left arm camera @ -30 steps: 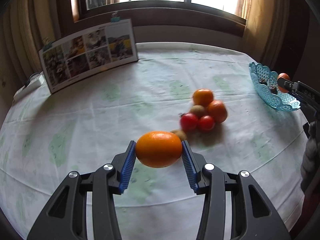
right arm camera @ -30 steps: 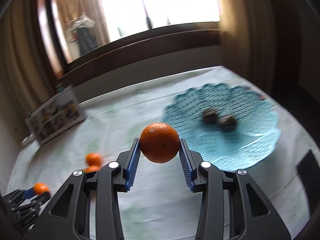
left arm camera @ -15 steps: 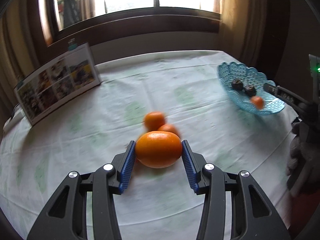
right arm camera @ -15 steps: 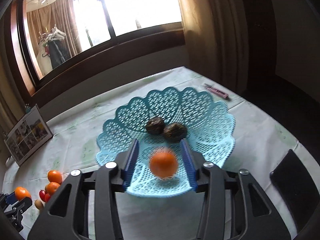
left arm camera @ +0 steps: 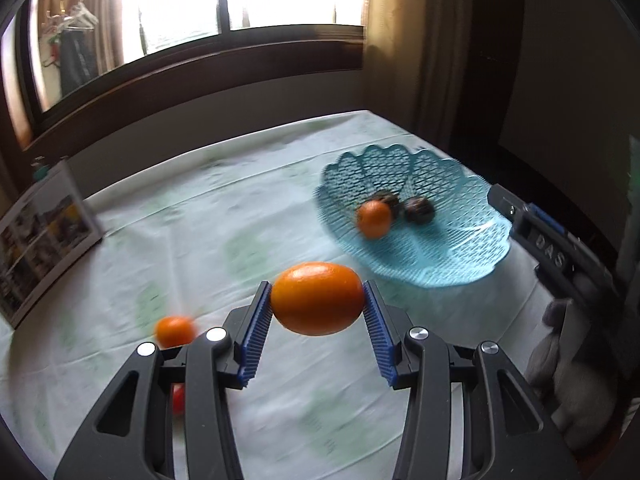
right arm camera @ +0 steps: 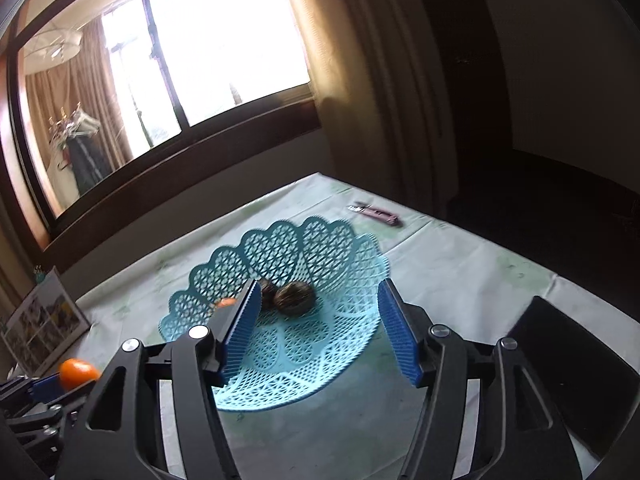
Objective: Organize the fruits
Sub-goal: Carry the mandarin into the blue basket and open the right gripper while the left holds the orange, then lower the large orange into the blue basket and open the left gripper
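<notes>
Pinching a large orange [left arm camera: 318, 298] by its two ends, the blue-padded fingers [left arm camera: 256, 330] of the left gripper [left arm camera: 317, 320] hold it above the worktop [left arm camera: 200, 220], clear of the pale green-patterned cloth. Just left of these fingers a smaller orange [left arm camera: 175, 331] lies on the cloth, blurred, and a bit of red fruit [left arm camera: 178, 399] shows below it behind the gripper's frame.

Ahead and to the right sits a light-blue lattice basket [left arm camera: 448, 256] with a scalloped rim. Inside it are a small orange [left arm camera: 374, 218] and two dark, round fruits [left arm camera: 419, 210] close together; the orange lies just beside the nearer dark one, though blur hides whether they touch.

The right gripper [right arm camera: 318, 330] hangs over that same basket [right arm camera: 296, 356] with its fingers [right arm camera: 398, 338] spread wide and nothing between them. Seen from there, the two dark fruits [right arm camera: 294, 297] rest side by side toward the back wall of the basket, and a sliver of the small orange [right arm camera: 226, 302] peeks out behind the left finger pad.

Beyond the basket a small pinkish object [right arm camera: 374, 213] lies on the cloth near the worktop's far edge. A photo board [right arm camera: 44, 326] stands propped at the left side.
</notes>
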### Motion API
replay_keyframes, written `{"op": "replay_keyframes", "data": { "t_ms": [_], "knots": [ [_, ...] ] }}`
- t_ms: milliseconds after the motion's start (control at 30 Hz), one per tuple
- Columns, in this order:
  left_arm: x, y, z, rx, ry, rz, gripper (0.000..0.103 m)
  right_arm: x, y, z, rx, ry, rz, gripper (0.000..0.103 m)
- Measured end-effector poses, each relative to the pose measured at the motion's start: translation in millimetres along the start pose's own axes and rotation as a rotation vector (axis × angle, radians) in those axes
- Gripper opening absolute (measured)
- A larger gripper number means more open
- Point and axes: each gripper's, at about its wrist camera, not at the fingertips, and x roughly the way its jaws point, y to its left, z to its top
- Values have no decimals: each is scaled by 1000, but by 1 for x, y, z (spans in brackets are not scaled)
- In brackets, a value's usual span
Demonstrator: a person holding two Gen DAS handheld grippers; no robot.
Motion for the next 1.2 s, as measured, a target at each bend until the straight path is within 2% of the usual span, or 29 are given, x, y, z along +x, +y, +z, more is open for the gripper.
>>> {"op": "replay_keyframes", "data": {
  "t_ms": [67,333,533,600,633,667,767,867,900,1000,1067,1200],
  "knots": [
    [10,-8,7,6,-1,-10,46,-1,-5,1,29,-8,-7,69],
    [44,-35,25,32,2,-44,46,-6,-21,4,99,-34,-43,69],
    [58,-41,28,38,17,-57,47,-8,-26,5,120,-53,-65,76],
    [58,-42,29,38,4,-52,58,-10,-26,5,120,-62,-74,76],
    [58,-42,30,35,-3,-50,74,-10,-26,5,121,-64,-77,76],
    [56,-41,30,30,-11,-49,85,-10,-27,5,122,-67,-80,76],
    [51,-36,32,9,-47,-61,90,-10,-27,5,123,-70,-87,76],
    [50,-26,31,-7,-60,-151,91,-11,-27,4,119,-74,-91,76],
    [50,-18,30,-35,-57,-204,91,-11,-26,4,117,-73,-92,76],
    [48,2,27,-147,-48,-302,91,-10,-24,3,106,-70,-92,76],
    [46,9,26,-178,-46,-276,91,-10,-22,2,92,-71,-92,76],
    [33,21,21,-127,-79,-130,91,-10,-15,0,59,-70,-91,76]
  ]
}}
